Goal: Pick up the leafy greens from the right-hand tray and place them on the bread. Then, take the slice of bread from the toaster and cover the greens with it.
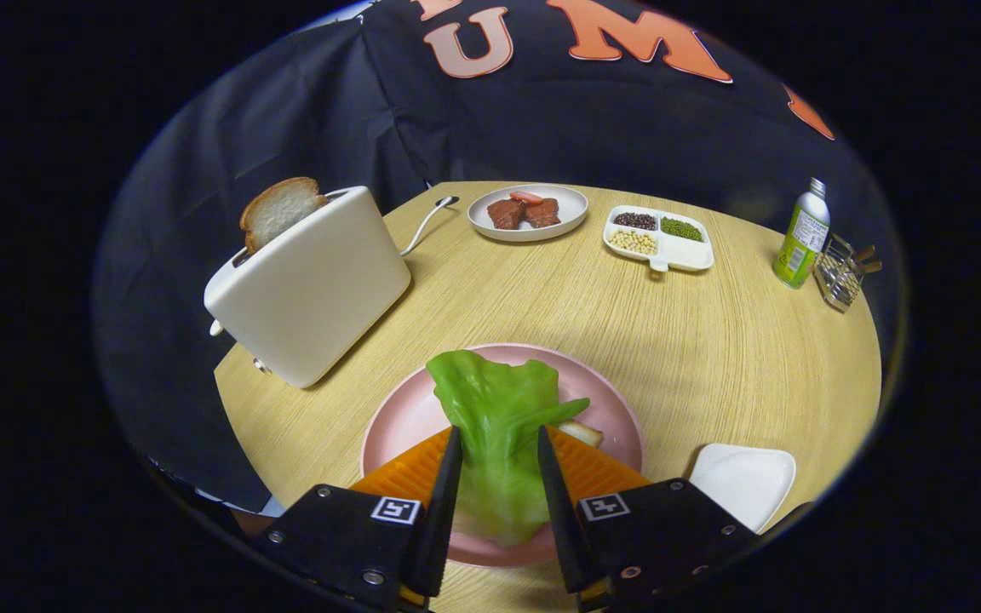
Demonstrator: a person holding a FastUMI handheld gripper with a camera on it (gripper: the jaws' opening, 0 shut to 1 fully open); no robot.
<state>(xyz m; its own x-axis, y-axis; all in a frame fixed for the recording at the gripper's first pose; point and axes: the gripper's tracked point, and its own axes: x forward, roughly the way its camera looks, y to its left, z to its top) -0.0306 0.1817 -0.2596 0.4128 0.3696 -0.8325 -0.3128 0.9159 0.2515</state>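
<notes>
Green leaf: the lettuce [499, 426] lies between the two fingers of the gripper [499, 443], over the pink plate [397, 417], its upper part spreading just ahead of the fingertips.
Gripper: the fingers stand a little apart with the leaf between them; whether both press on it cannot be told.
Bread on plate: a pale corner of a slice [582, 432] shows beside the right finger, under the leaf.
Toaster [312, 285]: white, on the wooden table [712, 340] beyond and left of the plate, with a slice of bread [278, 209] standing up out of its slot.
White tray [746, 481]: right of the pink plate, near the right finger.
Far side: a white dish with brown meat pieces [527, 213], a divided dish of beans [658, 237], a green bottle [801, 234] and a wire rack [840, 272].
</notes>
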